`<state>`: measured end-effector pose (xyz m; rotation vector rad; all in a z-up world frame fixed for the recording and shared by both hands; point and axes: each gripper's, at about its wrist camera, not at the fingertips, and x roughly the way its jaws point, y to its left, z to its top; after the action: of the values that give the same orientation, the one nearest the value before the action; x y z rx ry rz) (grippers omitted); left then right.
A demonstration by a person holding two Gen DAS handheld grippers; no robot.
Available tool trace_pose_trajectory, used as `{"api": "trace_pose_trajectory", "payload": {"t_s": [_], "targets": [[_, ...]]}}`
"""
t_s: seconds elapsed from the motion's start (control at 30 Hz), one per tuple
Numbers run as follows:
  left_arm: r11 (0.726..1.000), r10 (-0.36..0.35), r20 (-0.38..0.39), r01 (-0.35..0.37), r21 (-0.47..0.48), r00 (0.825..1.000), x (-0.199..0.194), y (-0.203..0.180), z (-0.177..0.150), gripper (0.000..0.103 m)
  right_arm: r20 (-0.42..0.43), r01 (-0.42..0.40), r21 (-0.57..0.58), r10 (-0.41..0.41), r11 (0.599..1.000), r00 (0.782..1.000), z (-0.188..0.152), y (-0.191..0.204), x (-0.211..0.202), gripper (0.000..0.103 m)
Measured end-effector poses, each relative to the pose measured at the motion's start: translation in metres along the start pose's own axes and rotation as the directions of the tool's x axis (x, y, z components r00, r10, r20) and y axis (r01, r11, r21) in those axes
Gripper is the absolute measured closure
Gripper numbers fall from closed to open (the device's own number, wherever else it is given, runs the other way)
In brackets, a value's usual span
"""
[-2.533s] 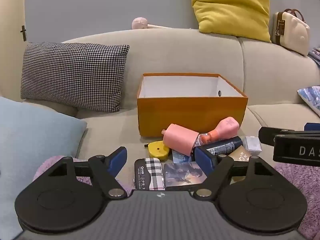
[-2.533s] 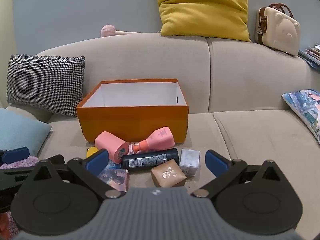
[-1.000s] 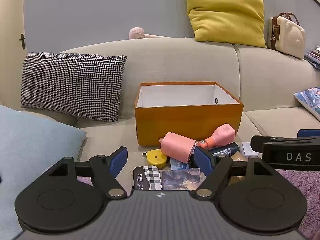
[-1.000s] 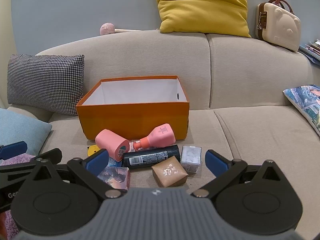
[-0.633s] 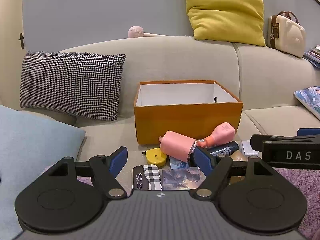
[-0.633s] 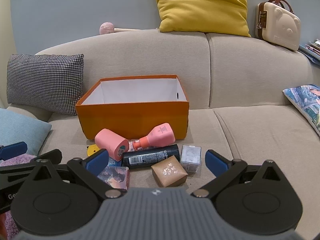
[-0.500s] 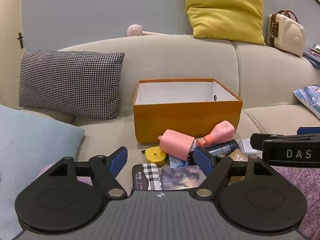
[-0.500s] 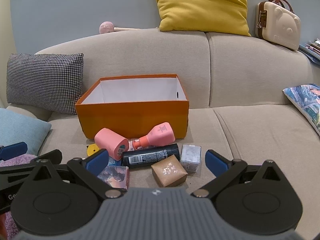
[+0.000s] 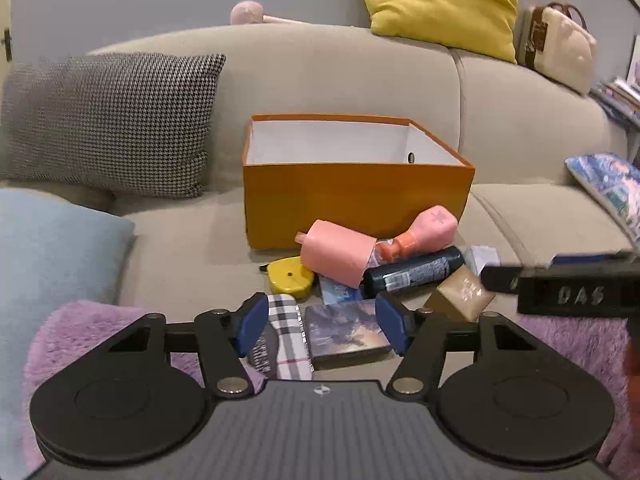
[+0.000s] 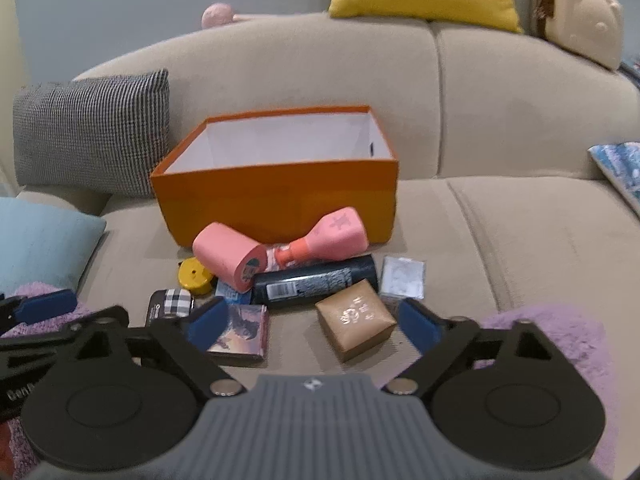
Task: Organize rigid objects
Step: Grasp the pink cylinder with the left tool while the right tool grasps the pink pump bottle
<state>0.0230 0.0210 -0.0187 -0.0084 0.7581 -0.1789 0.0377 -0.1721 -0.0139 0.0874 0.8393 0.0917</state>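
Note:
An empty orange box (image 9: 356, 208) (image 10: 276, 200) stands on the sofa seat. In front of it lies a pile: a pink cylinder (image 9: 336, 252) (image 10: 228, 258), a pink bottle (image 9: 424, 232) (image 10: 328, 240), a dark spray can (image 9: 412, 272) (image 10: 316, 280), a yellow tape measure (image 9: 290, 276) (image 10: 194, 278), a plaid case (image 9: 284, 332) (image 10: 170, 304), a picture box (image 9: 346, 332) (image 10: 240, 330), a brown box (image 9: 460, 292) (image 10: 354, 320) and a clear cube (image 10: 402, 276). My left gripper (image 9: 322, 322) is open over the plaid case and picture box. My right gripper (image 10: 312, 322) is open, with the brown box between its fingers.
A houndstooth pillow (image 9: 108, 120) and a light blue pillow (image 9: 48, 256) lie to the left. A yellow pillow (image 9: 440, 0) and a cream bag (image 9: 560, 48) sit on the sofa back. A purple fuzzy blanket (image 10: 548, 344) covers the near edge. A printed cushion (image 9: 608, 188) lies right.
Both grippers have moved forward and down toward the pile; the objects now look larger and closer. Both stay open. Nothing in the pile has moved.

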Motion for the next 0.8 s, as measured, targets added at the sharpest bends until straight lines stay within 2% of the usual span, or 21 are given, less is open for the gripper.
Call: {"api": "trace_pose_trajectory", "payload": {"t_s": [0.07,0.1,0.27,0.47,0.63,0.73,0.8], "targets": [[0.999,-0.029,-0.006,0.029,-0.029,1.0,0.008,0.003,0.006,0.03,-0.028,-0.009,-0.014,0.009,1.0,1.0,0.004,0.0,0.012,0.031],[0.998,-0.042,-0.013,0.041,-0.048,0.999,0.012,0.005,0.01,0.03,-0.041,-0.009,-0.025,0.008,1.0,0.999,0.007,-0.001,0.018,0.033],[0.994,-0.064,-0.068,0.058,-0.096,0.996,0.044,0.006,0.029,0.03,-0.08,-0.002,-0.144,-0.009,0.99,0.997,0.022,0.005,0.052,0.035],[0.973,-0.11,-0.177,0.07,-0.219,0.978,0.092,0.014,0.048,0.03,-0.137,-0.012,-0.302,-0.031,0.953,0.99,0.04,0.013,0.099,0.039],[0.951,-0.099,-0.259,0.014,-0.31,0.961,0.128,0.019,0.06,0.019,-0.124,0.035,-0.465,-0.104,0.885,0.987,0.05,0.022,0.132,0.036],[0.927,-0.099,-0.326,-0.032,-0.374,0.94,0.15,0.022,0.063,0.018,-0.119,0.057,-0.553,-0.146,0.831,0.982,0.053,0.021,0.15,0.029],[0.91,-0.089,-0.369,-0.075,-0.409,0.925,0.164,0.022,0.062,0.018,-0.126,0.058,-0.583,-0.16,0.811,0.979,0.056,0.017,0.16,0.027]]}}
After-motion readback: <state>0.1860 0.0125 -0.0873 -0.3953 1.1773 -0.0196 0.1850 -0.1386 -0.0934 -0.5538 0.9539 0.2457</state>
